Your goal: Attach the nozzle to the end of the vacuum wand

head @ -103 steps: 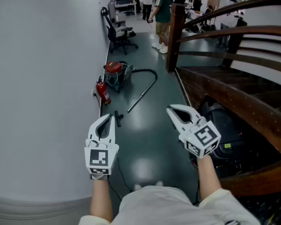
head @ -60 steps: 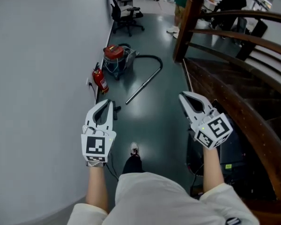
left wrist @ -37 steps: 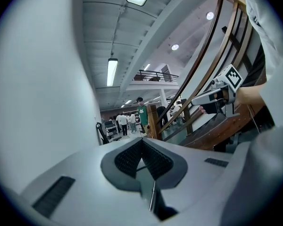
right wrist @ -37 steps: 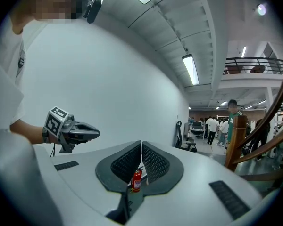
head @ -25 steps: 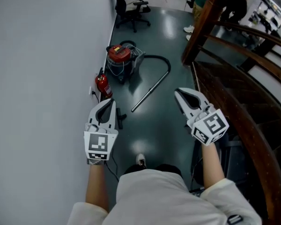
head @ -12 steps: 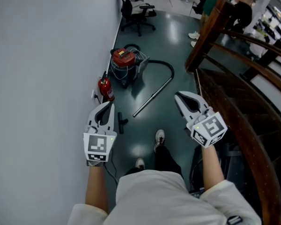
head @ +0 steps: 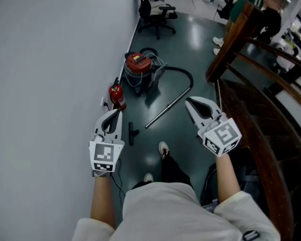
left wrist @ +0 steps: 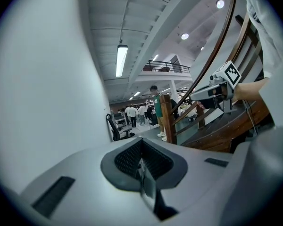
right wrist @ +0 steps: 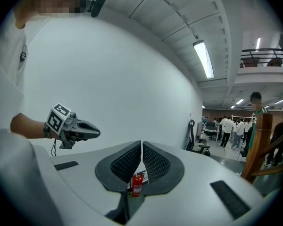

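Moved: vacuum (head: pixel 139 67), wand (head: pixel 168 108) and nozzle (head: pixel 132 133) appear nearer than before.
Nozzle: on floor, just beside left gripper (head: pixel 117 114), apart from wand end.
Left gripper: fingers together, empty.
Right gripper (head: pixel 187 101): fingers together, empty.

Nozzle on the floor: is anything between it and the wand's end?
No, nothing visible. Only bare floor lies between the nozzle and the near end of the vacuum wand. The person's shoe is nearby but off to the side.
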